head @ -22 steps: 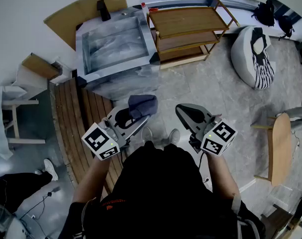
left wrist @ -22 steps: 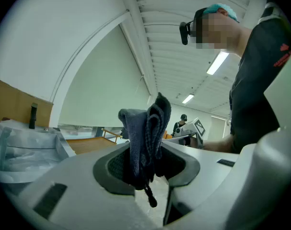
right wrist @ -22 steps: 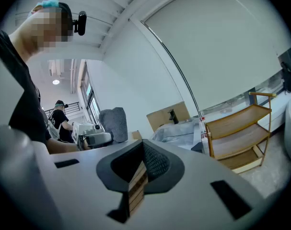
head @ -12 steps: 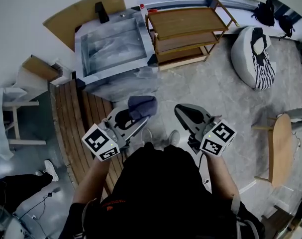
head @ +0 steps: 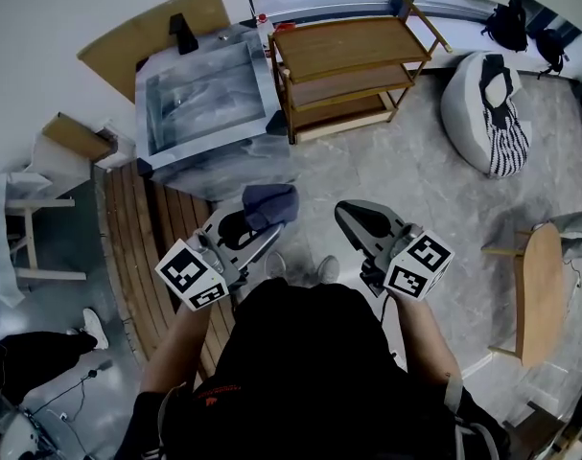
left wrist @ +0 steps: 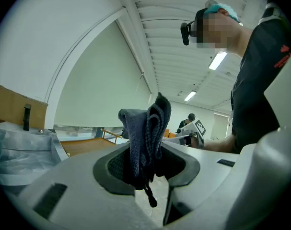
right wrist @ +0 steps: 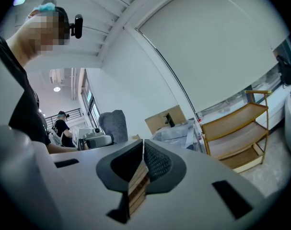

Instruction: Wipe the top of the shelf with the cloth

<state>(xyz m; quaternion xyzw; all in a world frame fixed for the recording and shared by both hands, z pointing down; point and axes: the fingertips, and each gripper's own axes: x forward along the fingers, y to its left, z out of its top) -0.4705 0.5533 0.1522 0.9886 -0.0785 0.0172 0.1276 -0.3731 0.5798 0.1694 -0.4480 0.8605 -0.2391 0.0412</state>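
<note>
A dark blue-grey cloth [left wrist: 145, 133] sticks up folded from between the jaws of my left gripper [left wrist: 147, 169], which is shut on it. From the head view the cloth [head: 268, 203] hangs at the tip of the left gripper [head: 255, 220], held in front of the person's body. My right gripper [head: 360, 220] is held beside it, jaws closed with nothing between them [right wrist: 141, 164]. The wooden three-tier shelf [head: 353, 46] stands further ahead against the window wall, its top board bare; it also shows in the right gripper view [right wrist: 236, 123].
A plastic-wrapped box-like unit [head: 209, 94] stands left of the shelf. Wooden slats [head: 147, 218] cover the floor at the left. A striped beanbag [head: 487, 108] lies at the right and a small round wooden table [head: 540, 286] at the far right. Another person stands behind.
The whole scene has slid slightly left and down in the head view as the person shifts; both grippers keep their pose, the cloth still held.
</note>
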